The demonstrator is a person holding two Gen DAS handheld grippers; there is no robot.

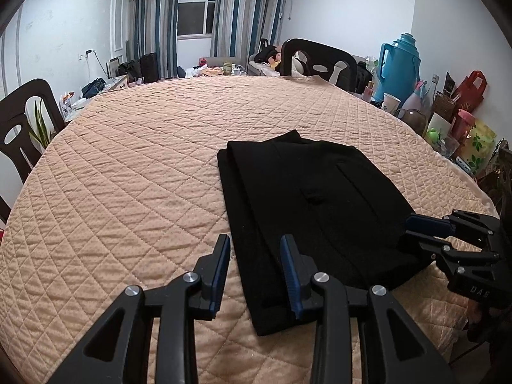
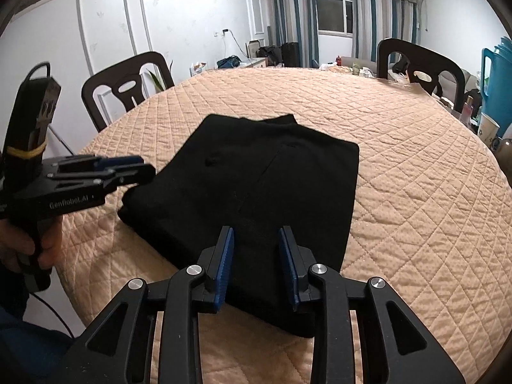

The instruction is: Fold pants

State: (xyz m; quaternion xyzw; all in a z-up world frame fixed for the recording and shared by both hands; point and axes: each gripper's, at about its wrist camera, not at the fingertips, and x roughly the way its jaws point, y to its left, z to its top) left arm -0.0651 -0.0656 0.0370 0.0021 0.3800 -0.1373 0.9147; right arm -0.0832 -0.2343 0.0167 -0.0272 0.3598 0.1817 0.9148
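**Pants folded on the quilted table**

Pants [image 1: 307, 211] are seen folded into a black rectangle near the table's [image 1: 134, 166] front edge. The left gripper [image 1: 255, 272] is held with jaws apart over the near left corner. The right gripper [image 2: 256, 265] is likewise spread over the near edge, nothing clamped.

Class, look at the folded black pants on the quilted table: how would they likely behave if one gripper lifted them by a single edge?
The black pants would probably droop and unfold, since they lie as soft stacked layers. Pushed, they would likely bunch rather than slide, as the quilted table cover looks textured. They will hardly roll or tip, lying flat.
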